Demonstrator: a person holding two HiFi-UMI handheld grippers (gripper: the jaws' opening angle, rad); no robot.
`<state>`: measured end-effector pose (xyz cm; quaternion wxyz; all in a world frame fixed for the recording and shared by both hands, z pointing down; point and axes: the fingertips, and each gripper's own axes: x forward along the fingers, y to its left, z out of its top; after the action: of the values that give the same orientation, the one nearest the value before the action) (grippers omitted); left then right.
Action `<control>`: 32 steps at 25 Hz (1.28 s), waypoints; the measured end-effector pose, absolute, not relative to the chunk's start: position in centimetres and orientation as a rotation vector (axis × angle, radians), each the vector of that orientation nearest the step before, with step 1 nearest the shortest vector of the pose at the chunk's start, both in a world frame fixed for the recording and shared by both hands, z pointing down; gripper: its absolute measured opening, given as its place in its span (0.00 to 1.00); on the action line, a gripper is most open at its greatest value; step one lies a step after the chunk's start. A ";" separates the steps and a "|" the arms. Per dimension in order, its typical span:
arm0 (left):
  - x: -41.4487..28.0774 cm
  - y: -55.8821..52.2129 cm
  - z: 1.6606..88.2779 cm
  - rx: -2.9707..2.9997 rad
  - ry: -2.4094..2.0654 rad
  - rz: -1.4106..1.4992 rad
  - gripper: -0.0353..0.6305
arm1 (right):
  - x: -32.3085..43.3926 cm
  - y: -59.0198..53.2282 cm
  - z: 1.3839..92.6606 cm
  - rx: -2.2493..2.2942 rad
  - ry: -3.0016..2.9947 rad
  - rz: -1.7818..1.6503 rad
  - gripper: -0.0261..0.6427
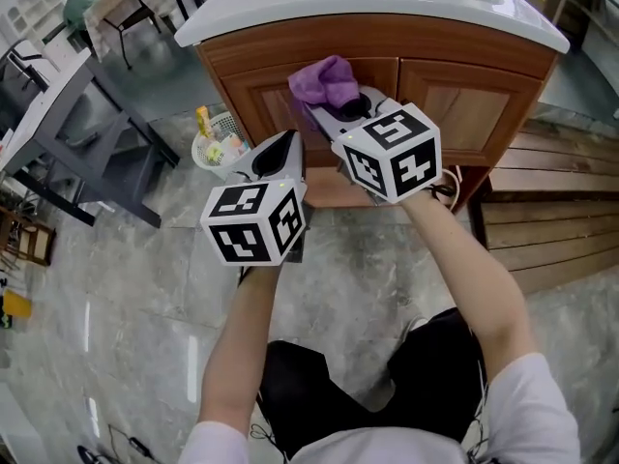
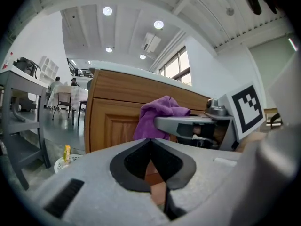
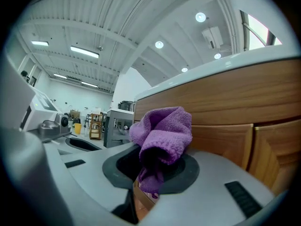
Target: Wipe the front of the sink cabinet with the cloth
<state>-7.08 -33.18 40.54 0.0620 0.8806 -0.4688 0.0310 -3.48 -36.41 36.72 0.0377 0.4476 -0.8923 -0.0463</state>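
At the far left of the head view I note a grey bench (image 1: pixel 60 129) standing on the pale marbled floor (image 1: pixel 145 317). It is well apart from the work area. Nearer in, a small white basket (image 1: pixel 215 149) holding a few packets sits on the floor just beside the left corner of the sink cabinet (image 1: pixel 464 93).

The left tongs (image 1: pixel 287 141) are held low in front of the cabinet's left door, pointing towards it. In the left gripper view the two dark pads meet at their tips, and I see only wood through the gap lower down. I record these tongs as closed and empty. Their marker cube (image 1: pixel 253 222) faces the head camera.

Just to the right and slightly higher, the right tongs (image 1: pixel 340 114) are closed on a purple cloth (image 1: pixel 327 81). In the right gripper view the cloth is pinched between the pads. A bunched fold stands above them and a short tail hangs below. The cloth is held up against the upper part of the cabinet front, near where the two doors meet and under the plain wooden band. I cannot tell from any view whether it actually touches the wood.

The cabinet itself is brown wood with panelled doors. It carries a white basin top (image 1: pixel 455 8) that overhangs the front.

At the far right, a slatted wooden platform (image 1: pixel 556 216) lies on the floor beside the cabinet.
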 end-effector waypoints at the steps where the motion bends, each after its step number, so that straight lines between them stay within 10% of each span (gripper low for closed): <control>1: -6.6 -33.2 40.6 2.671 -1.405 0.096 0.06 | -2.8 -36.3 36.7 1.392 -2.736 -0.134 0.15; 32: 7.0 -32.1 41.3 2.829 -1.052 0.111 0.06 | 22.7 -30.8 35.9 1.966 -2.357 -0.069 0.15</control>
<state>6.96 -32.06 41.25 0.0605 0.9350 -0.3476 0.0368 22.74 -30.79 35.85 0.0357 0.6398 -0.7674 -0.0225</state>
